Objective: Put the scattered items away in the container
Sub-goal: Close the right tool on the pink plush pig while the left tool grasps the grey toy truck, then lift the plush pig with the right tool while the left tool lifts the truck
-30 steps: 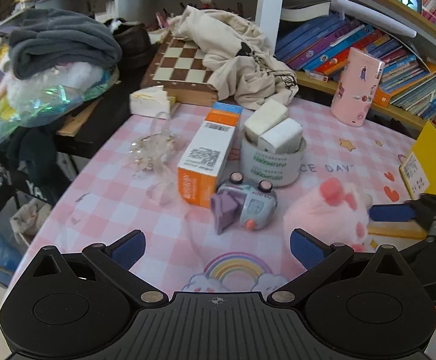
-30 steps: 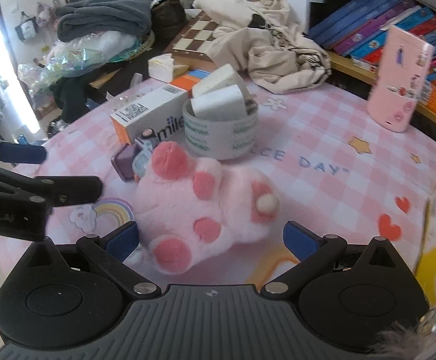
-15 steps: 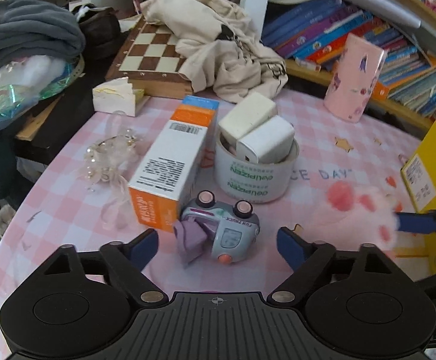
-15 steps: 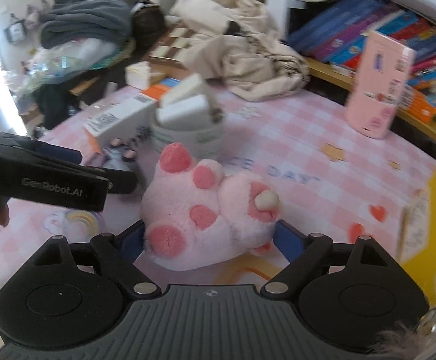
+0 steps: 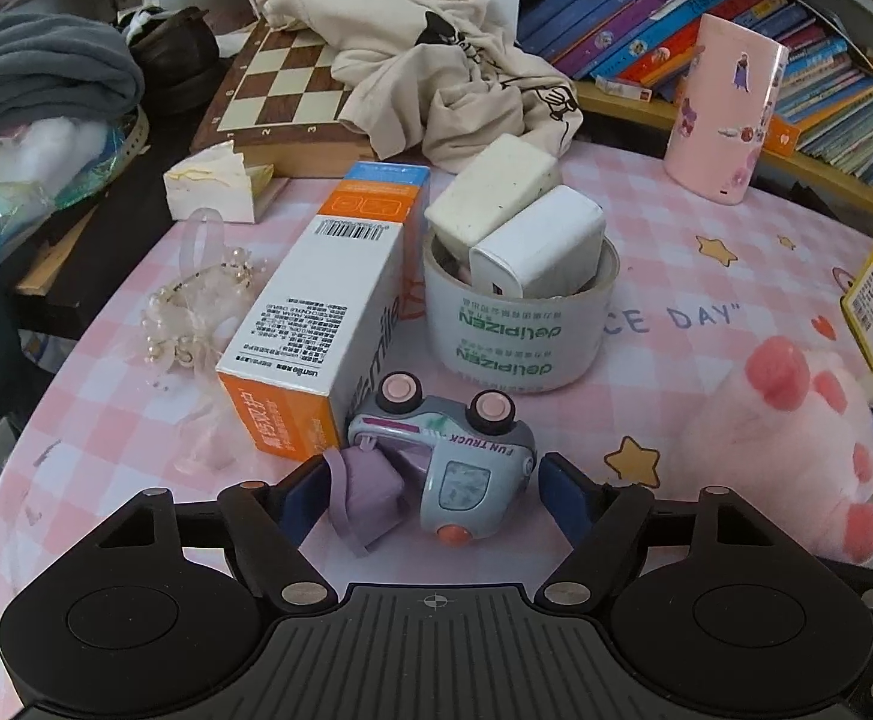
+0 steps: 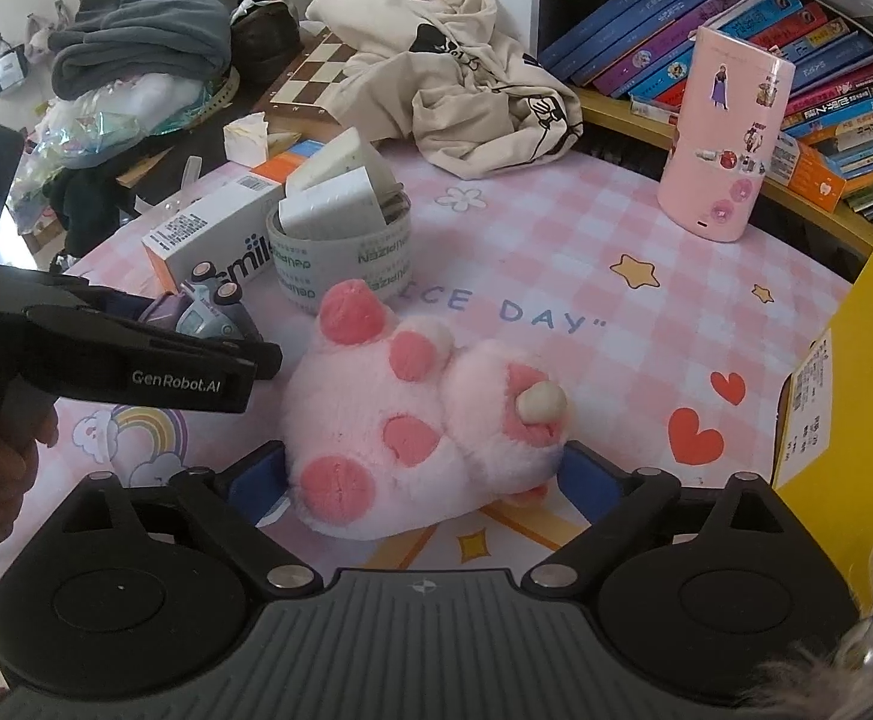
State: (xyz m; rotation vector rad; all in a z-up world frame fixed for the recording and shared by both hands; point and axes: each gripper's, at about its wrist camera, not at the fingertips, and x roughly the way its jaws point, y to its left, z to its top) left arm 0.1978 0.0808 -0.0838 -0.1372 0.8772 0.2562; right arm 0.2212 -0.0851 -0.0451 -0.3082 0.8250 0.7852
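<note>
A grey toy truck (image 5: 466, 450) lies on its side on the pink checked tablecloth (image 5: 676, 276), a purple flap hanging open. My left gripper (image 5: 430, 492) straddles it, jaws closing, the pads close beside the truck and not clearly pressing. A pink plush paw (image 6: 406, 420) lies between the fingers of my right gripper (image 6: 421, 483), whose jaws are opening with the pads at the fur's sides. The yellow container (image 6: 844, 390) stands at the right. In the right wrist view the left gripper (image 6: 256, 360) reaches in from the left over the truck (image 6: 202, 306).
An orange-and-white carton (image 5: 328, 312) lies against the truck. Behind it stands a tape roll (image 5: 520, 330) with two white blocks in it. A bead trinket (image 5: 196, 312) lies left, a pink case (image 5: 724, 120) at the back. A chessboard (image 5: 280, 90), a beige bag (image 5: 436, 78) and bookshelves sit behind.
My left gripper came forward and down over the toy truck and its jaws narrowed around it. The right gripper's jaws drew in around the plush paw, then widened a little.
</note>
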